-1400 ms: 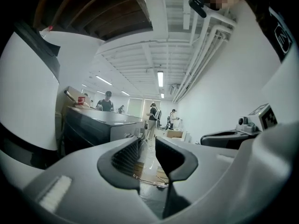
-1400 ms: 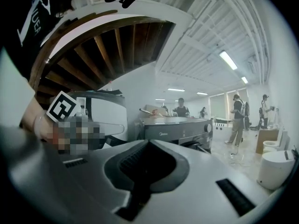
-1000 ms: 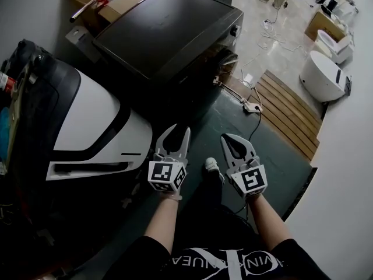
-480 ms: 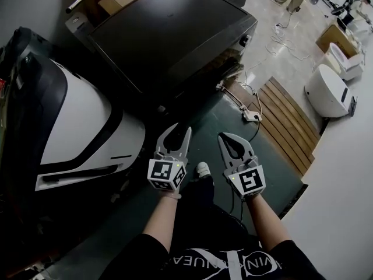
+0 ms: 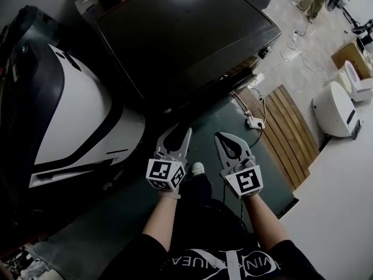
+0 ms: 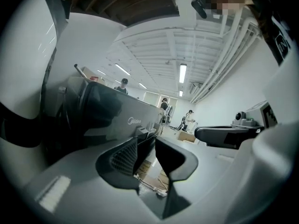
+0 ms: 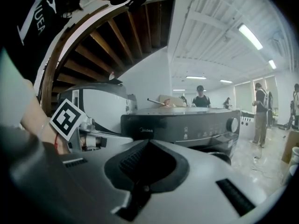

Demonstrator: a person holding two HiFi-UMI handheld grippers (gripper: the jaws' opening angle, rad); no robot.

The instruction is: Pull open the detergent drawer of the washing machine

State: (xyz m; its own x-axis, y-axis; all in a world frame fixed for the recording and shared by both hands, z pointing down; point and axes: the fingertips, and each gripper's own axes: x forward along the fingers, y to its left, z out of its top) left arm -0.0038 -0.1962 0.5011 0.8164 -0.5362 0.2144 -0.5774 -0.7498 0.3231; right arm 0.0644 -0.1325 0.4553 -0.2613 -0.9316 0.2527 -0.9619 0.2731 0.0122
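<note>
The dark washing machine (image 5: 186, 34) stands ahead of me, its lid filling the top of the head view. In the right gripper view its control panel (image 7: 196, 127) faces me, with a knob (image 7: 231, 124) at the right and the logo-marked left section (image 7: 145, 129) where the drawer front sits. My left gripper (image 5: 178, 134) is held short of the machine's front with its jaws open and nothing between them (image 6: 145, 143). Beside it, my right gripper (image 5: 220, 137) has its jaws shut on nothing (image 7: 148, 144). Neither gripper touches the machine.
A large white and black appliance (image 5: 76, 115) stands close on the left. On the right lie a wooden slat platform (image 5: 288, 127), a power strip with its cable (image 5: 254, 121) and a white round unit (image 5: 338, 107). A green mat (image 5: 233, 118) covers the floor. People stand far behind.
Both grippers have come forward, closer to the washing machine's front, and the machine now fills more of the head view. The jaws look the same as before.
</note>
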